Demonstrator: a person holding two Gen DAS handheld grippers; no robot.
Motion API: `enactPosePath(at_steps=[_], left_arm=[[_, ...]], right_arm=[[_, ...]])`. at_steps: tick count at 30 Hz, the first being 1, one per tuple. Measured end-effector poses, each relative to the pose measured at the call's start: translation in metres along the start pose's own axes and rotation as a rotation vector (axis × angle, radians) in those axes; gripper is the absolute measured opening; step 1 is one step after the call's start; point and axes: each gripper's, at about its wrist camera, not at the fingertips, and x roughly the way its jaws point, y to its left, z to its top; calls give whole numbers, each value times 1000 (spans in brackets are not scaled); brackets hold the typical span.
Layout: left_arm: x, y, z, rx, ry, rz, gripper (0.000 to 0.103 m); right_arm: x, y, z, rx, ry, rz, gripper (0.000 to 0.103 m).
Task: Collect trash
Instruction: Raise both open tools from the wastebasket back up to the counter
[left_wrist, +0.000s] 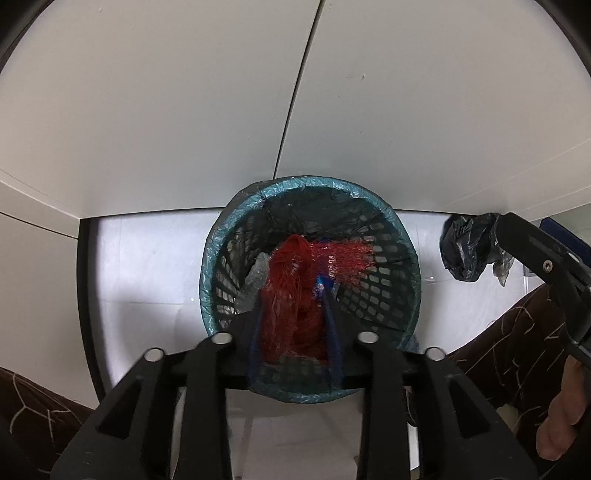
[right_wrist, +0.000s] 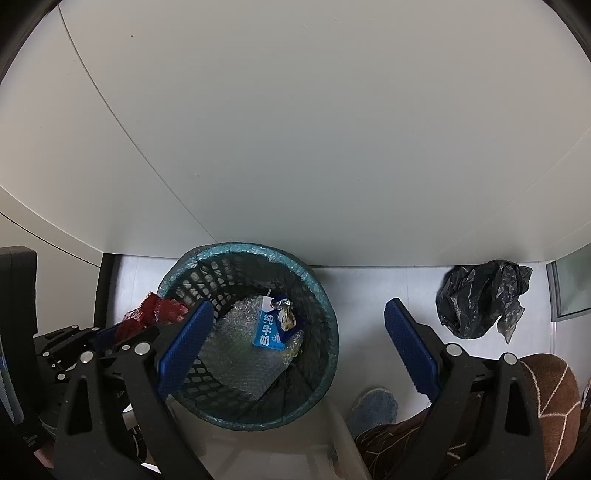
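The left tool (left_wrist: 295, 325) has red mesh netting (left_wrist: 291, 295) between its slightly parted jaws above the mesh wastebasket (right_wrist: 325, 332); the right tool (right_wrist: 295, 347) gapes wide, empty. Inside lies a blue milk carton (right_wrist: 269, 330) reading "纯牛奶" on bubble wrap (right_wrist: 236, 354); a crumpled black plastic bag (right_wrist: 480, 299) sits on the floor beyond.

Basket (right_wrist: 325, 354) mouth open; black bag (right_wrist: 480, 299) well right, floor between clear.

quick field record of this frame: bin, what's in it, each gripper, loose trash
bin: dark mesh basket with teal liner, on the floor by a white wall
in bin: blue milk carton, bubble wrap
left gripper: above the bin, red mesh net between its fingers
right gripper: open, empty
loose trash: crumpled black plastic bag on the floor, right of the bin
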Motion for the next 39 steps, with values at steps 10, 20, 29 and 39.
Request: enactPosePath(at_steps=[10,20,29,39], left_arm=[[-9,1,1,-1,-30,20,61],[-65,-3,2,-6,-141,15,95],[-149,-12,6,-1,-254,32,97],[-259,-21,7,1,-382,91,97]], right_arm=[[-1,1,-2,-6,-7,-5,90],[-51,-9,5,-12,-64,16,90],[-134,-12,16,-72,-183,44,90],[-243,-20,39,-75,-333,98,90]])
